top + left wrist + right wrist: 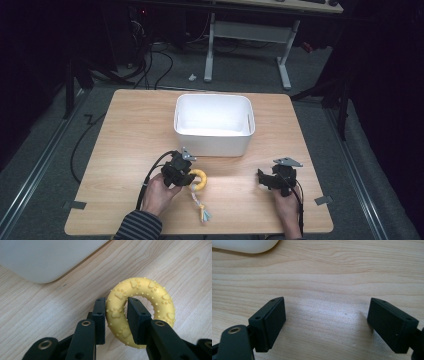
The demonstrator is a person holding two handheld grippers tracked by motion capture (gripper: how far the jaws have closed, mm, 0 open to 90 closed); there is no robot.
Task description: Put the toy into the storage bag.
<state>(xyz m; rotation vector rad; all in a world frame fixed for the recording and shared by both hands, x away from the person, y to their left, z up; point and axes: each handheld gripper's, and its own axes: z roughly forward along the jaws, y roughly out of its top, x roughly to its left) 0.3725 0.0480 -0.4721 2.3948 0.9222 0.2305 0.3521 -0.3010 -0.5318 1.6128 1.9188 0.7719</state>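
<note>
High view: a person stands at the near edge of a wooden counter (130,130) with one claw in each hand; a white plastic bin (213,125) sits near the middle, toward the far side.
Thing in hand: a yellow rubber ring toy (140,307) with small paw prints and dots, lying flat on the counter just in front of the bin; a short knotted rope tail (200,204) trails from it toward the person.
Left claw (115,315): closed on the ring; one pad is outside the ring and the other inside its hole, so the jaws pinch through the band. I judge this is chosen because the band is narrow enough to pinch, while the whole ring is too wide.
Ring position: it seems to rest on the wood, not yet lifted.
Right claw (327,322): jaws wide apart, nothing between them, low over bare wood to the right, well apart from the toy. It probably waits there so it does not disturb the grasp.
Bin: empty and open on top, near the toy; likely the place where the toy should go.
</note>
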